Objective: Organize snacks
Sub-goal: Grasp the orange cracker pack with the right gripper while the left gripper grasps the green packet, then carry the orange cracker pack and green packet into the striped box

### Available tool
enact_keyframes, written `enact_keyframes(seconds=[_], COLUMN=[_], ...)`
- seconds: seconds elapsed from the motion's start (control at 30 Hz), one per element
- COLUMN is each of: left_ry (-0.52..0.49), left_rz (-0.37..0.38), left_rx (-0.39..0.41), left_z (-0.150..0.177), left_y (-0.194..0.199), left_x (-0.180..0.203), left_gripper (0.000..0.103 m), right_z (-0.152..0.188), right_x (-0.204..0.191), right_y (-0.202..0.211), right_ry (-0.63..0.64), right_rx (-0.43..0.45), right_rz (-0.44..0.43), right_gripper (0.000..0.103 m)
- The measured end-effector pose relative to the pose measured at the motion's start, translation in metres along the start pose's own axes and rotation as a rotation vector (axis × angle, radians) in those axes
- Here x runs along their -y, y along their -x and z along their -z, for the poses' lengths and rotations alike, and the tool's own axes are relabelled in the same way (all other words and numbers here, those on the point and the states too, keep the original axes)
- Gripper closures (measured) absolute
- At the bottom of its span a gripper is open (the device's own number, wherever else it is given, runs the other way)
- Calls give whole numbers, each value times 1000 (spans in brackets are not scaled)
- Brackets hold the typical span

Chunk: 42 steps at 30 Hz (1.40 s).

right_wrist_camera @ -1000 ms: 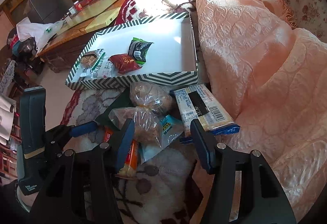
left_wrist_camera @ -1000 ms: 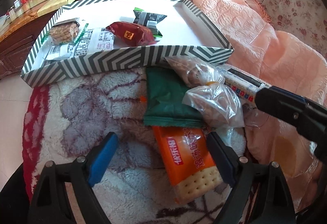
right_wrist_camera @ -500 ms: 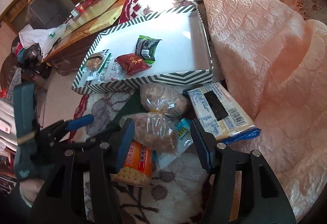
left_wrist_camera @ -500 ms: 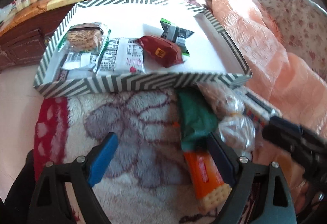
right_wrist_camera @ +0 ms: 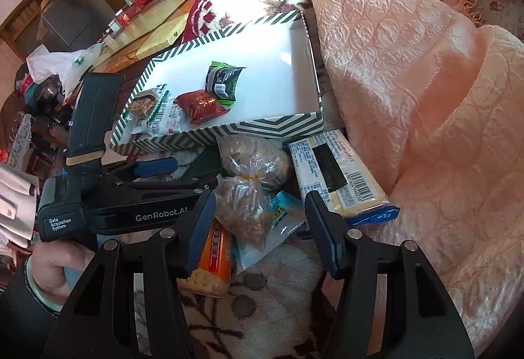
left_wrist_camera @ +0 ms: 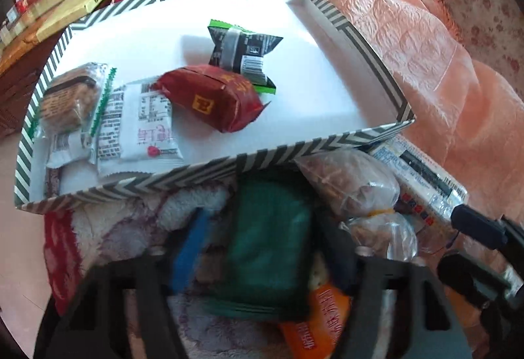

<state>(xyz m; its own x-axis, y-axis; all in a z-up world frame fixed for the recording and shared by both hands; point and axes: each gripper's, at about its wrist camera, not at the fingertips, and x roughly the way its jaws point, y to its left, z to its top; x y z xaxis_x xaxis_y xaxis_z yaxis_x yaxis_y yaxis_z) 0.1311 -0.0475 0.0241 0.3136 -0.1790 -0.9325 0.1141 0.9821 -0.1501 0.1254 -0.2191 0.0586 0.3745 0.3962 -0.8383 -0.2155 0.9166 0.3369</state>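
Four snacks already lay in the chevron-striped box (left_wrist_camera: pixel 288 159): a biscuit pack (left_wrist_camera: pixel 67 100) and a white packet (left_wrist_camera: pixel 139 126) at its left end, a red packet (left_wrist_camera: pixel 213 97) and a black-and-green packet (left_wrist_camera: pixel 242 49) nearer the middle. Most of its white floor was bare. The rest sat heaped on the fleece blanket (right_wrist_camera: pixel 271 293) just outside the box's near wall: a green packet (left_wrist_camera: pixel 268 247), an orange cracker pack (right_wrist_camera: pixel 217 257), two clear knotted bags of snacks (right_wrist_camera: pixel 252 162), a light blue pouch (right_wrist_camera: pixel 281 224) and a long seaweed-cracker pack (right_wrist_camera: pixel 334 175). By that count, the sorting looked a little under half done.

The left gripper (left_wrist_camera: pixel 262 257) was closing with the green packet between its fingers, though blur hid whether the pads pressed it. The right gripper (right_wrist_camera: pixel 258 228) hung partly open above the knotted bags, holding nothing.
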Motion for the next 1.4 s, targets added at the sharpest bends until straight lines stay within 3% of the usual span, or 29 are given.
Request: enact_keyframes(seconds=[0.07,0.23,0.43,0.57,0.7,0.8,0.93,1.4], left_ry=[-8,27,49,78,94,111,127,120], left_rz=[25,59,24,6,-24,-19,-22,-48], left_rx=[14,53,118,141,164,155,156,212], left_z=[3,17,43,58,69,73,75,63], left_y=[4,16,45,60,70,68,68,86], left_x=[-3,-22,-47,-66,-77,-81,-83,-78], left_gripper=[56,57,57,57,57,57,57,57], right_z=[0,3,26,39,39,38,41,33], right_x=[0,-8,-51,-74,-79,-79,-86,-84], right_y=[1,1,-8,-34,-55,-72,-79,-27], right_ry=[1,9,116,201,231,216,288,255], right_rx=[0,-13,-90,-154,-154,-186,-169,-85], right_rz=[-6,-31,-119,-31,85,64,57,-71], right_gripper=[46,46,46,46,46,43,49,50])
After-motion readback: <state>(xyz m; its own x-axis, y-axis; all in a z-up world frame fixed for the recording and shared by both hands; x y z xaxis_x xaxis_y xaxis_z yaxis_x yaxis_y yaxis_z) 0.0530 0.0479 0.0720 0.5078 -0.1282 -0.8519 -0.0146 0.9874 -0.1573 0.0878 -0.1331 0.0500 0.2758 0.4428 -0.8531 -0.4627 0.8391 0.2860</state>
